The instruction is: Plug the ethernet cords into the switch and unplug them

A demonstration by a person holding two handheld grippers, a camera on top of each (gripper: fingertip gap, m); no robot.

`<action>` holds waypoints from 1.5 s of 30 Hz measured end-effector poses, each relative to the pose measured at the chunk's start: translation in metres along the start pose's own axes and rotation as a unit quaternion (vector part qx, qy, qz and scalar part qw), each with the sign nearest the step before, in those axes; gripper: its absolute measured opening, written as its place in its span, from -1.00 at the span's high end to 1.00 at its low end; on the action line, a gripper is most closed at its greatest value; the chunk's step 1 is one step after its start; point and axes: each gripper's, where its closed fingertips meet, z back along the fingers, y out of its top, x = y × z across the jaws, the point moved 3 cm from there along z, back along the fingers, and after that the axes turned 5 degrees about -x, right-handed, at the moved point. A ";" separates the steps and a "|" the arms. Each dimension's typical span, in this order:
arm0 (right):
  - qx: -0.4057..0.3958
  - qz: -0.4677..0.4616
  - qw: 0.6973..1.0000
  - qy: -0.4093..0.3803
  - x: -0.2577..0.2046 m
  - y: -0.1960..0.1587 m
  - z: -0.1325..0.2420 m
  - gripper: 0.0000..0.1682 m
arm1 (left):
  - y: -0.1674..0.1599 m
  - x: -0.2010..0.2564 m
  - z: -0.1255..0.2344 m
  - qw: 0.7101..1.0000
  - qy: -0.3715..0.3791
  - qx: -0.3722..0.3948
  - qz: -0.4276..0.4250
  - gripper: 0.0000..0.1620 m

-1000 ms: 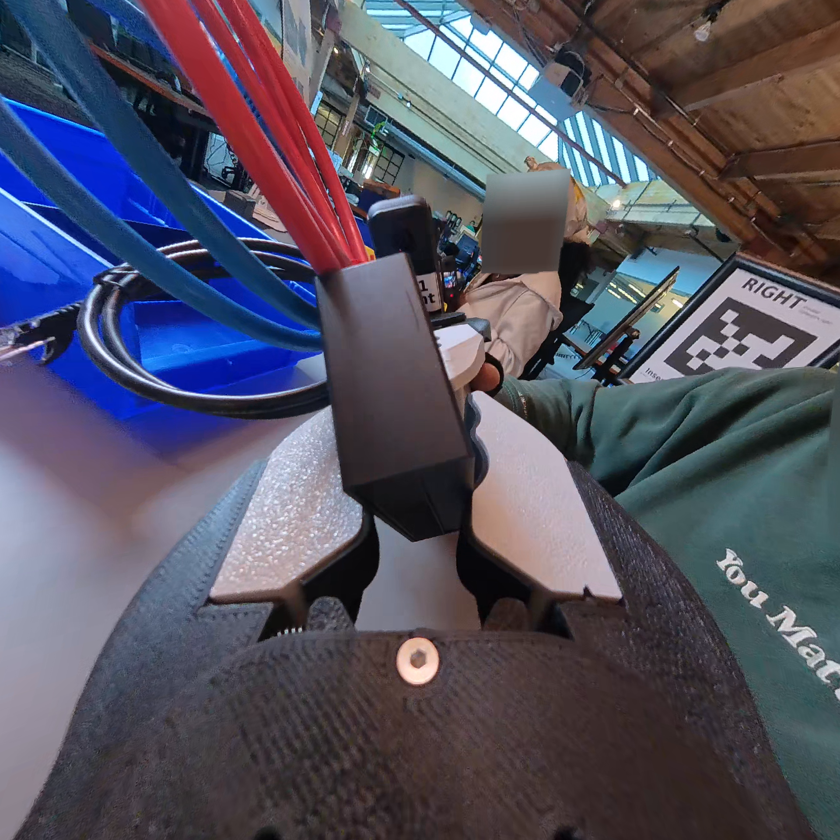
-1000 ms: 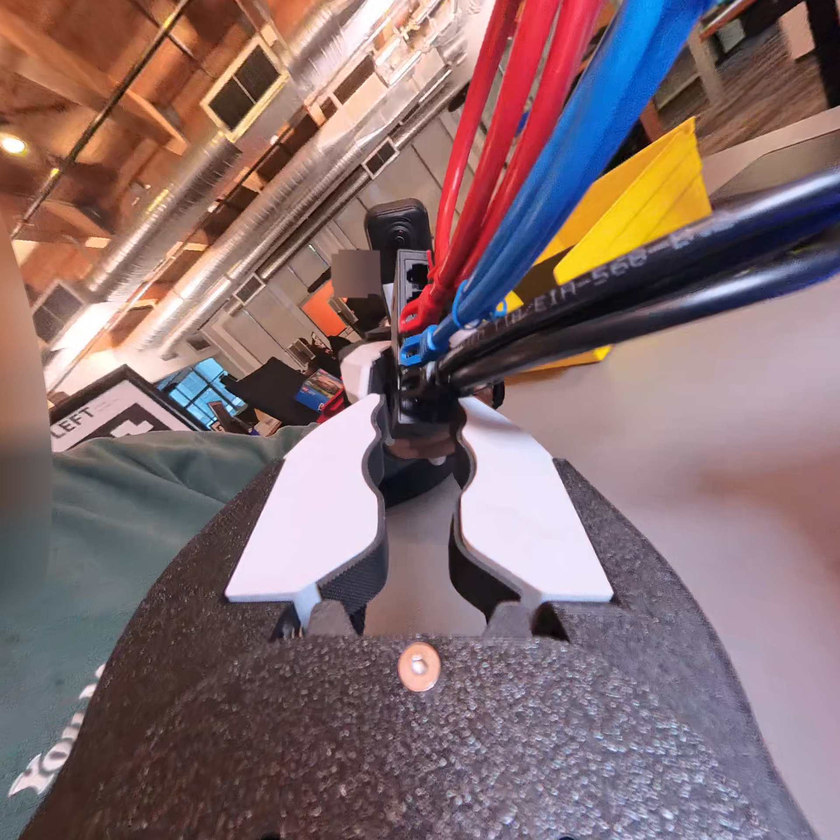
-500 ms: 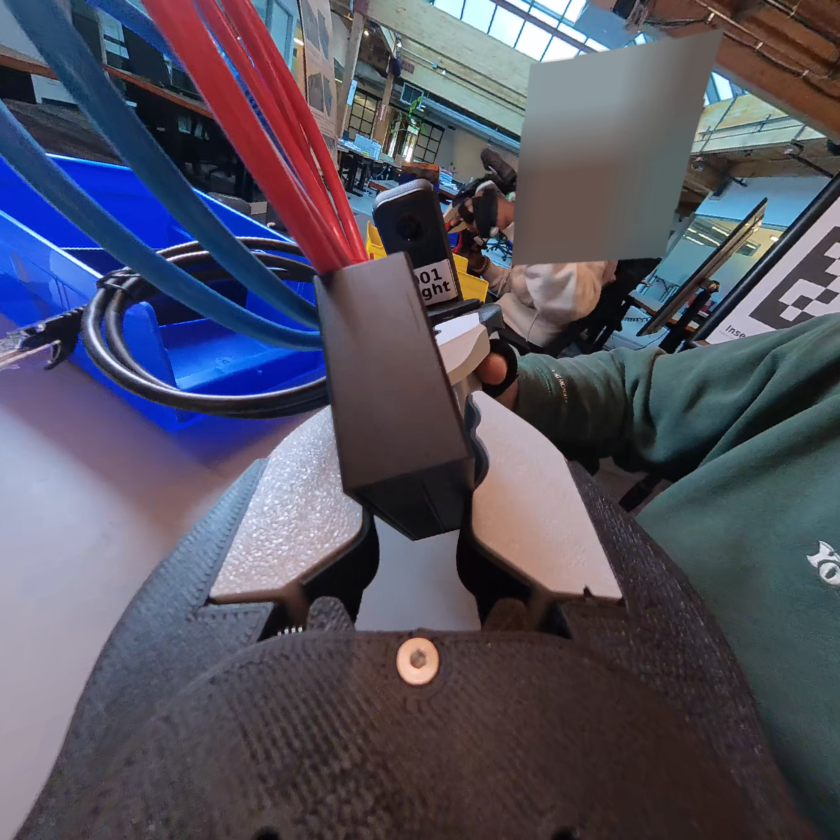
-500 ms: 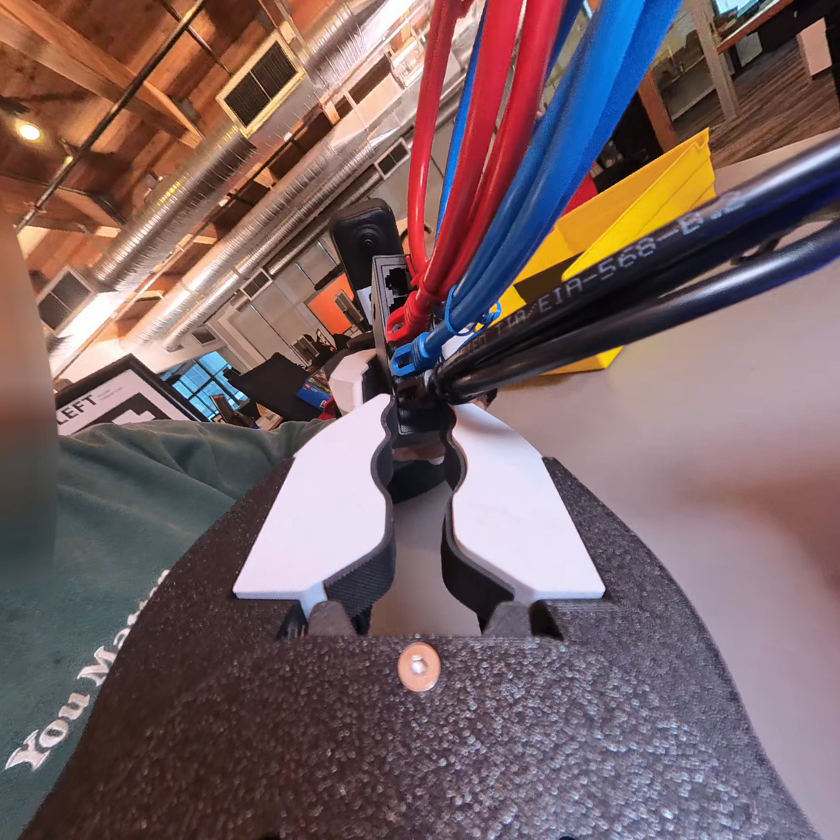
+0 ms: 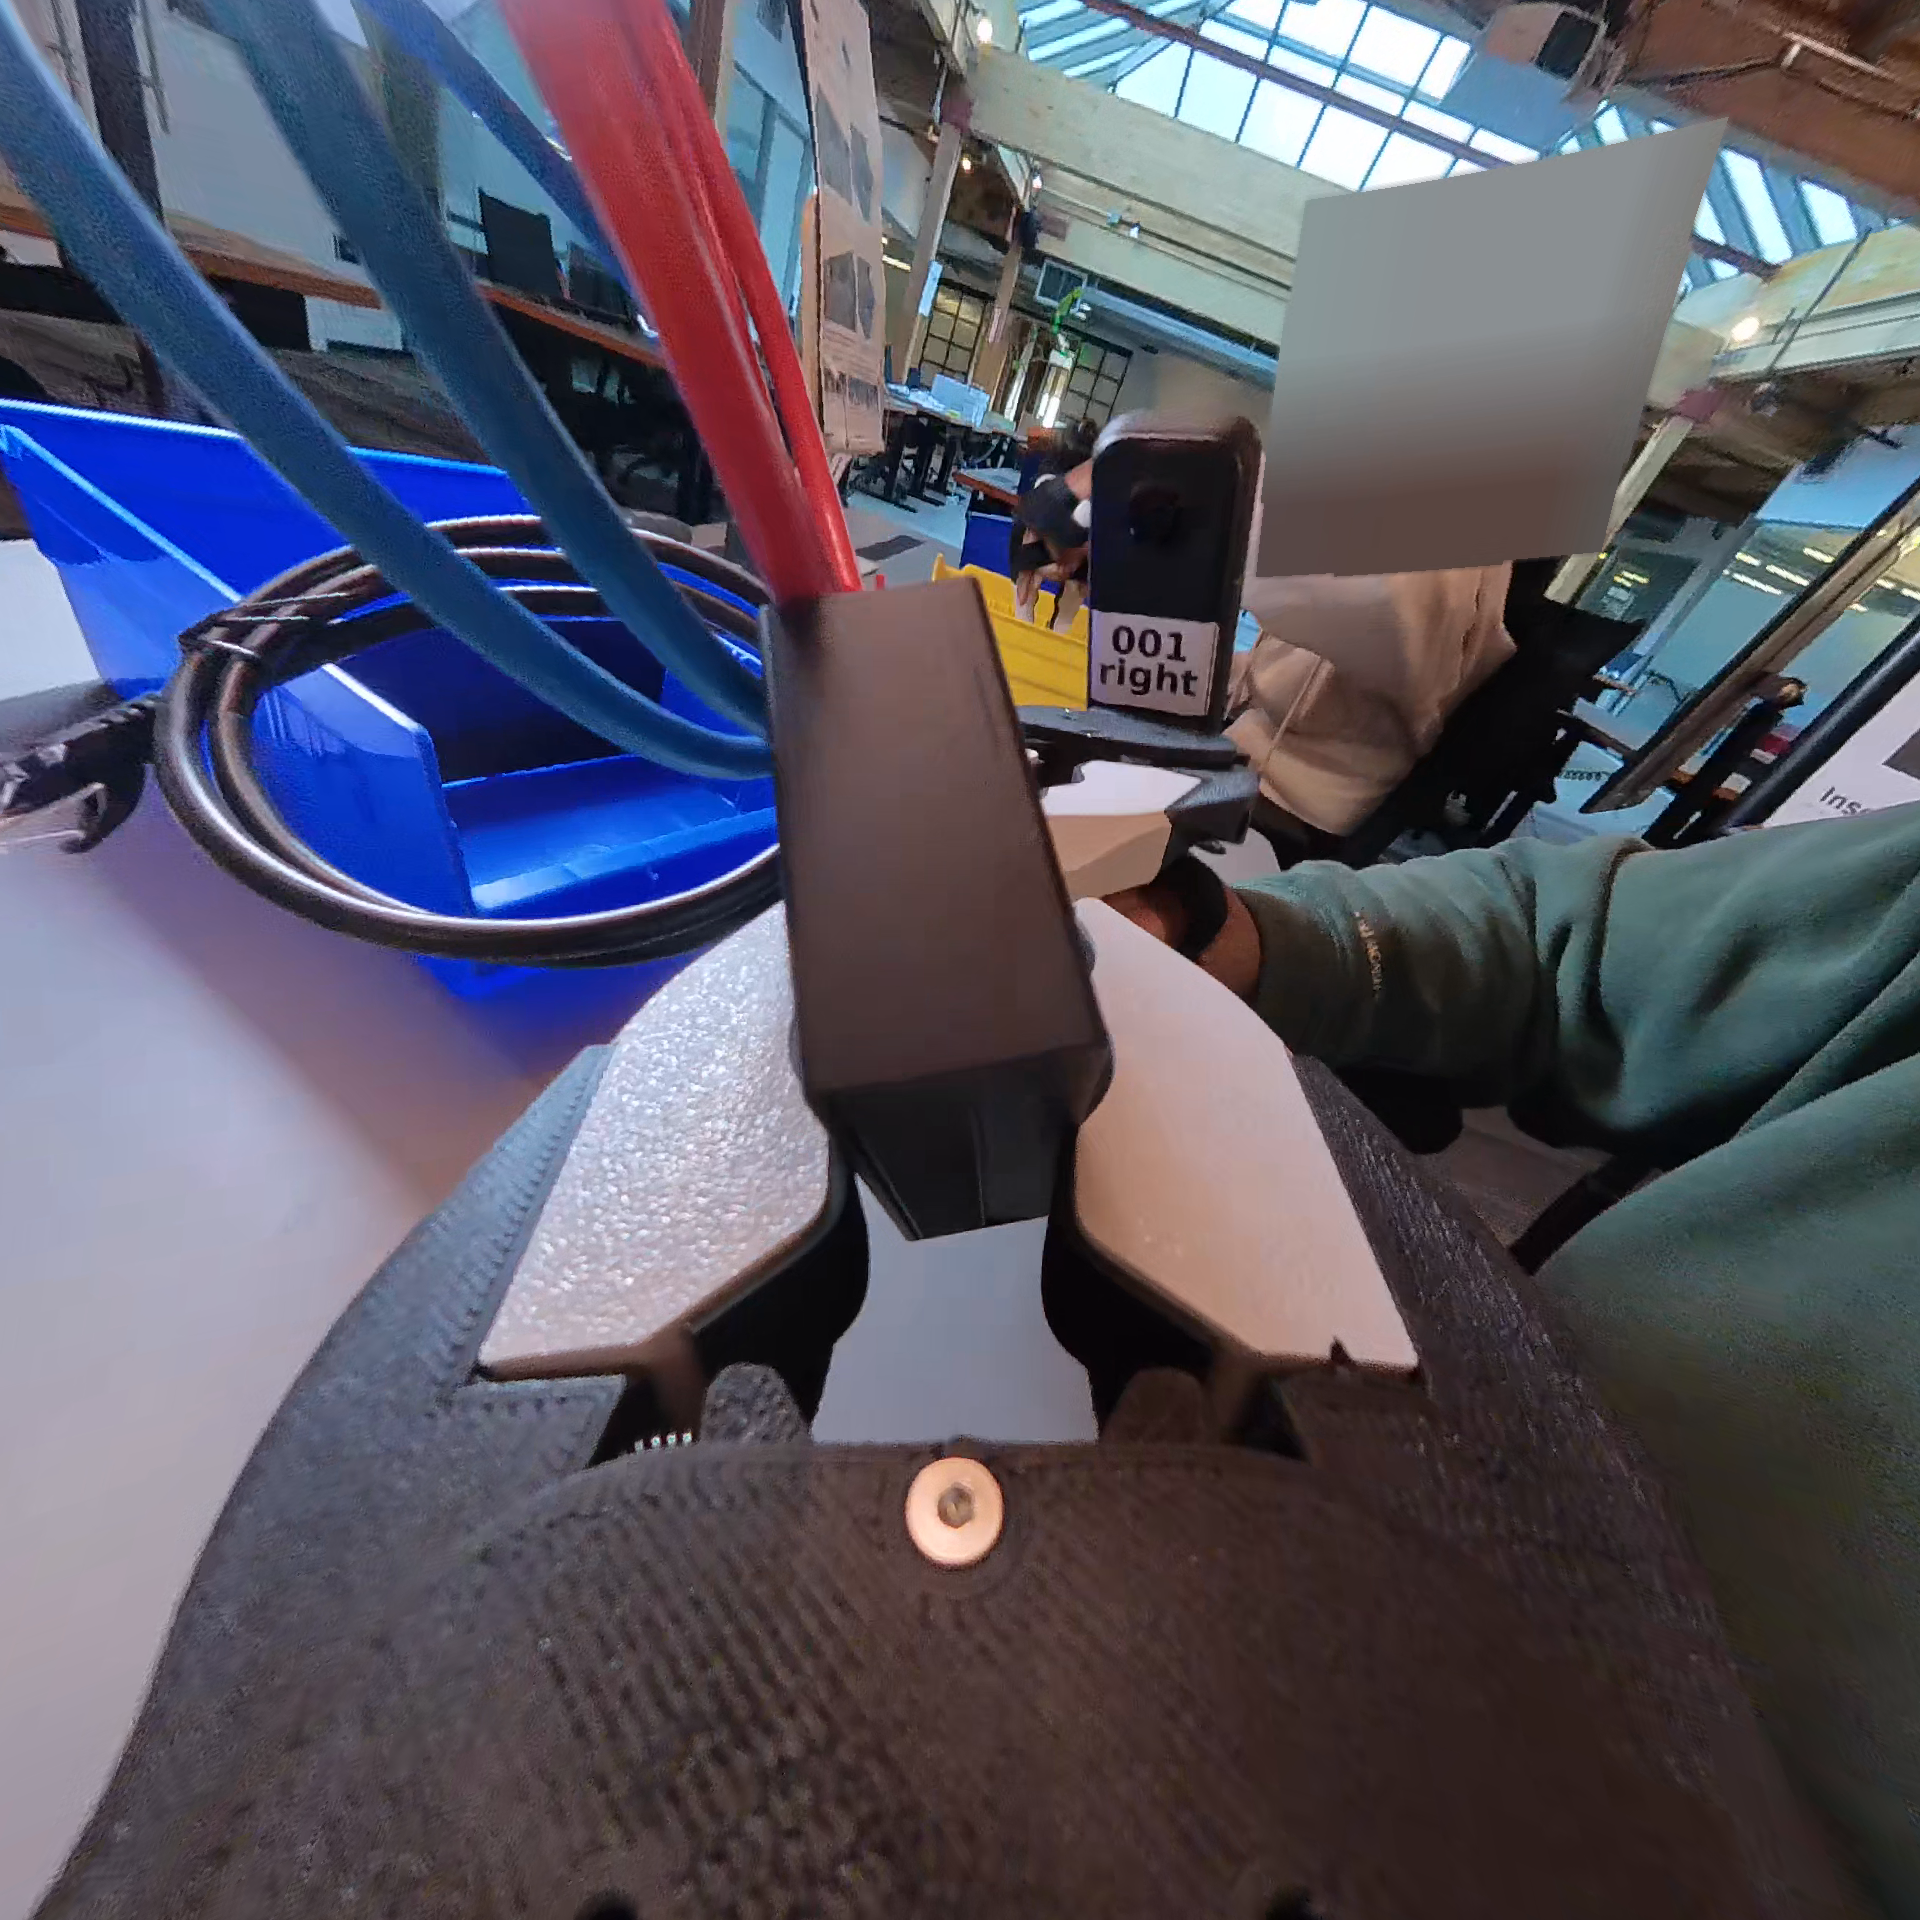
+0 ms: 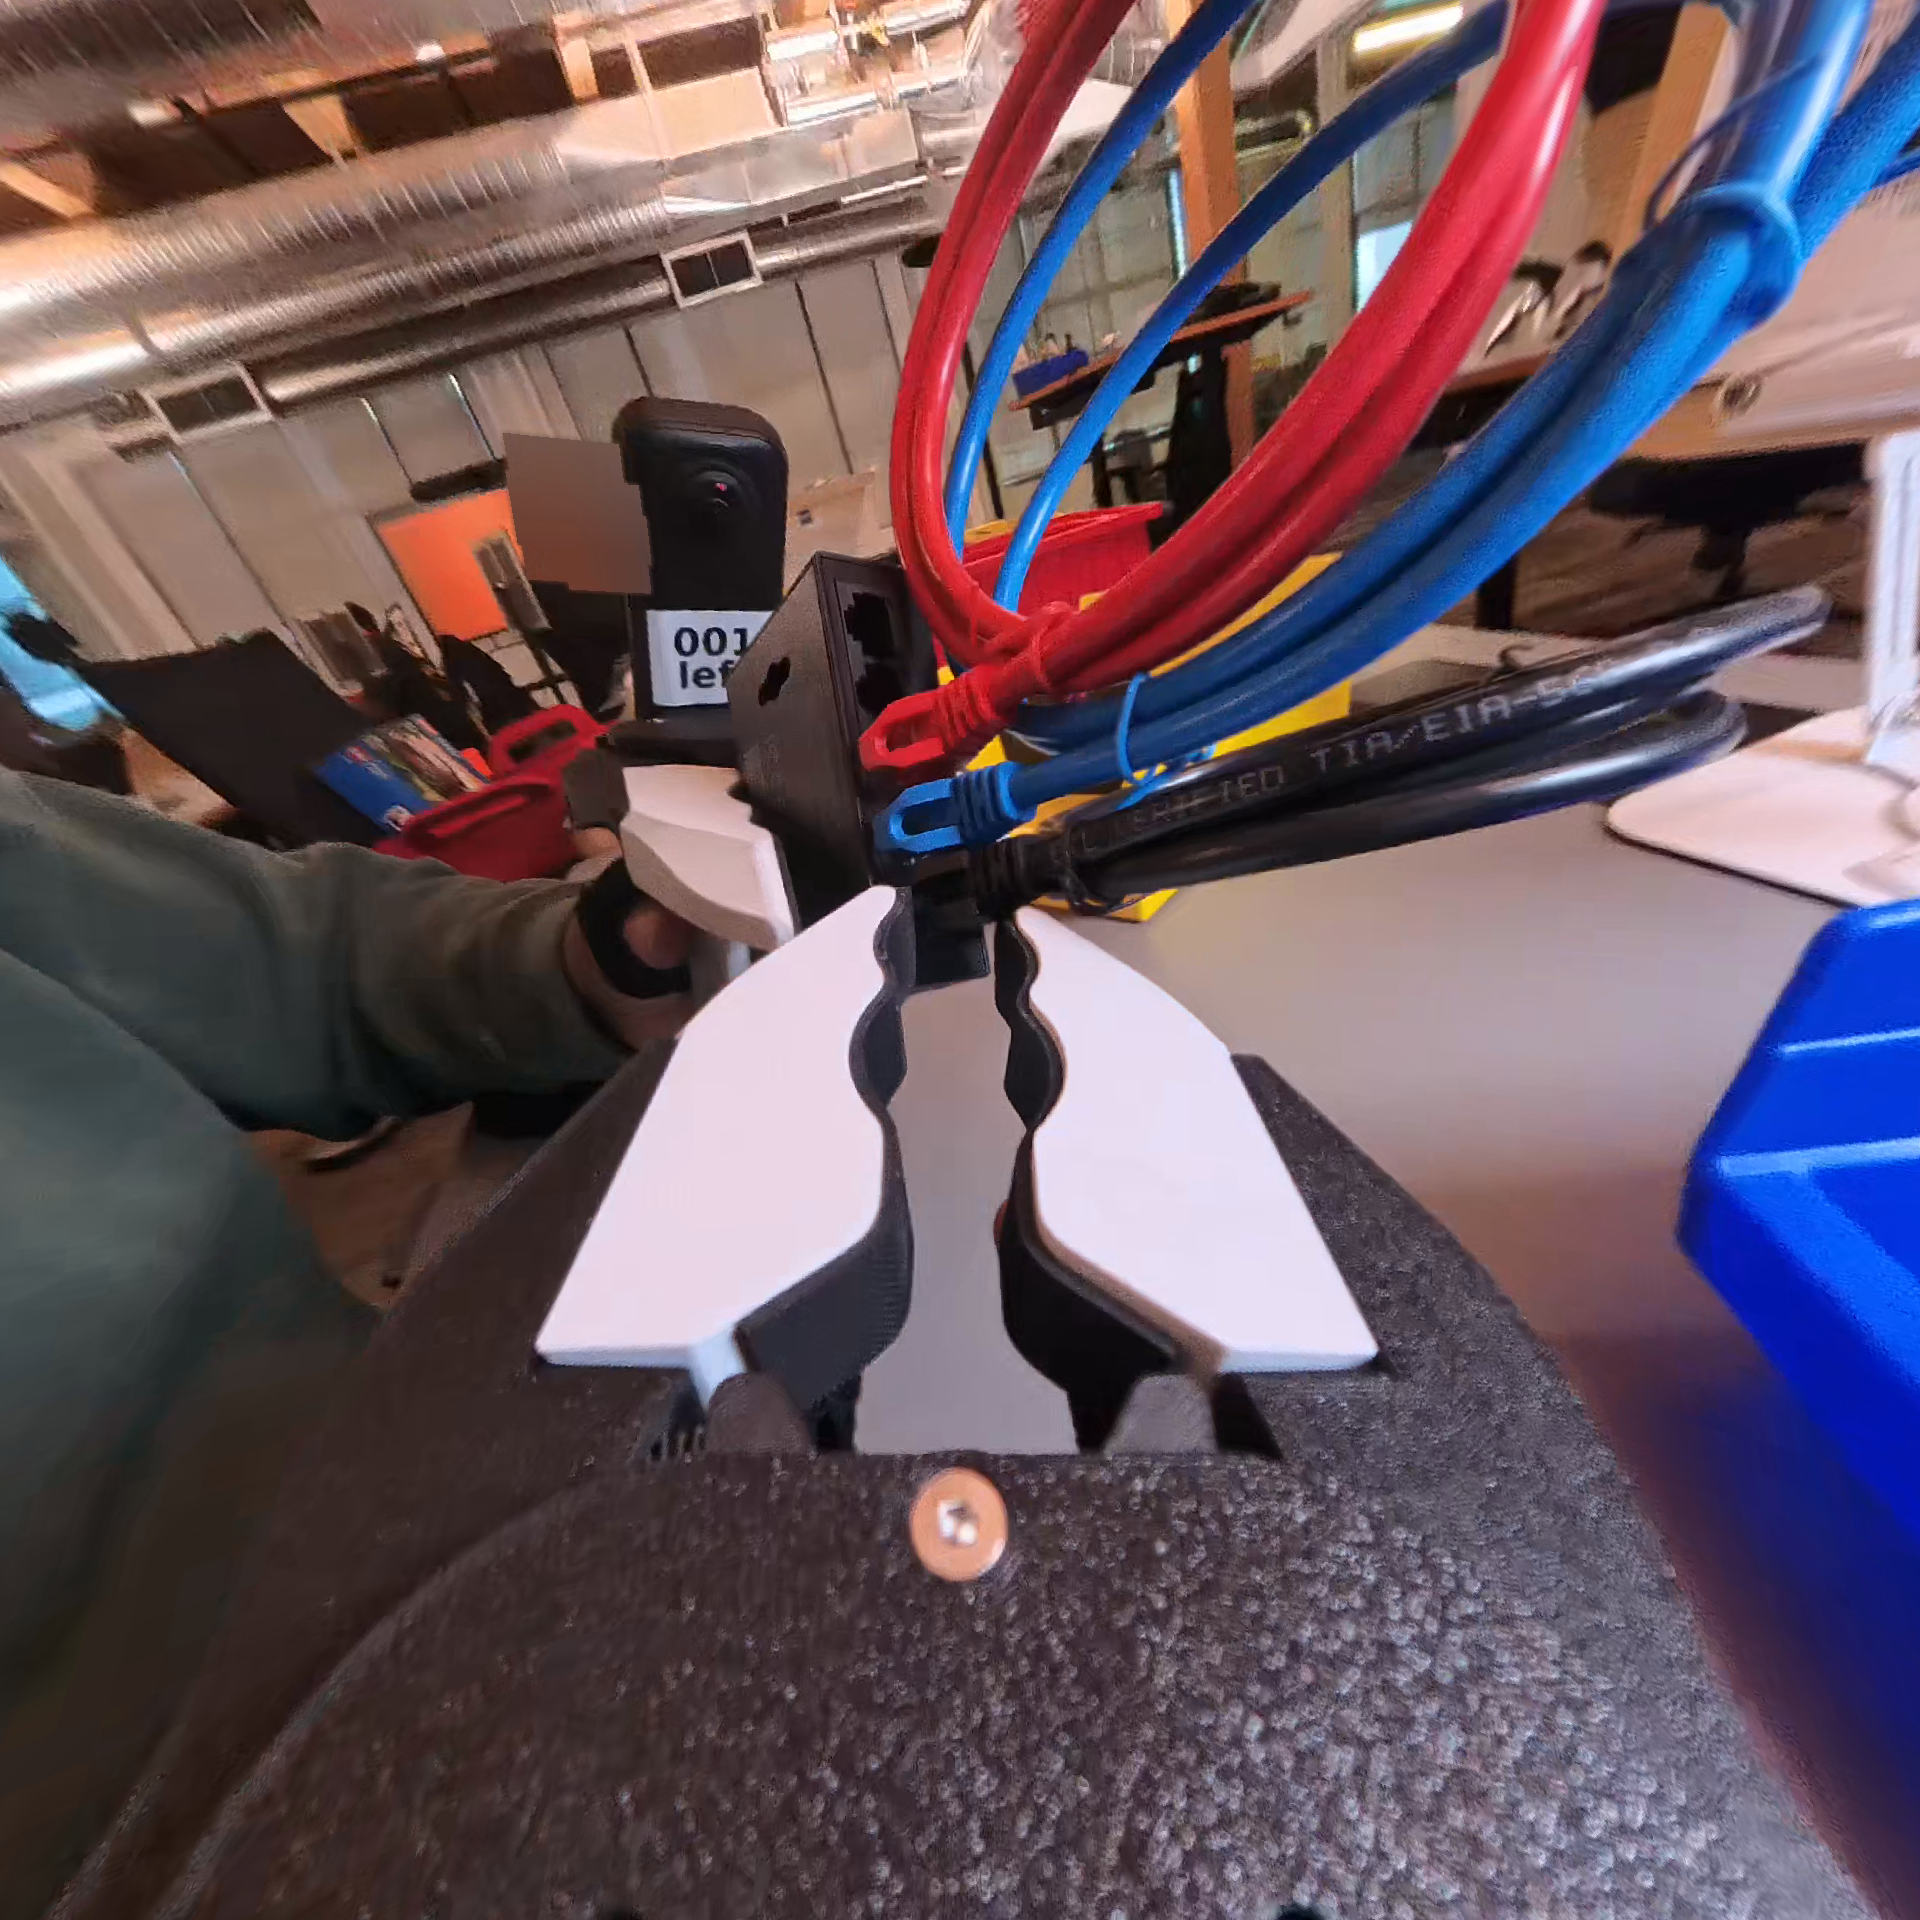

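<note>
The black rectangular plastic switch (image 5: pixel 925 914) is held tilted above the grey table (image 5: pixel 187 1143), clamped between the white fingers of the left gripper (image 5: pixel 940 1049); seen from the right wrist, its port face (image 6: pixel 831 748) shows 2 free ports at the top; below them sit a red ethernet cord (image 6: pixel 1143 582), a blue ethernet cord (image 6: pixel 1351 623) and a black ethernet cord (image 6: pixel 1403 790), all 3 plugged in; the right gripper (image 6: pixel 951 935) has its fingers nearly together, their tips gripping the switch's lower end, just under the black plug; the cords loop upward and away; a blue plastic bin (image 5: pixel 312 644) stands behind on the table, a yellow bin (image 6: pixel 1257 665) beyond; a green sleeve (image 5: pixel 1558 987) reaches in.
</note>
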 end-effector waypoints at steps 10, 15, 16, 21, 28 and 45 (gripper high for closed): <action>0.016 0.001 0.999 0.034 -0.011 0.006 0.000 0.90 | 0.015 0.003 0.012 0.998 -0.042 0.046 0.024 0.52; 0.037 -0.109 0.989 0.093 -0.009 0.007 -0.002 0.63 | 0.015 0.006 0.011 0.996 -0.063 0.052 0.024 0.52; 0.045 -0.125 0.986 0.103 -0.009 0.009 -0.002 0.63 | 0.013 0.009 0.009 0.996 -0.069 0.050 0.019 0.52; 0.057 -0.144 0.977 0.147 -0.016 0.013 0.000 0.81 | 0.012 0.014 0.005 0.996 -0.072 0.047 0.004 0.52; 0.037 -0.037 0.996 0.069 -0.016 0.013 0.002 0.82 | 0.011 0.015 0.003 0.997 -0.056 0.053 0.026 0.52; 0.069 0.073 0.994 -0.047 -0.007 0.054 0.030 0.83 | 0.046 0.009 0.037 0.982 -0.078 0.164 0.052 0.53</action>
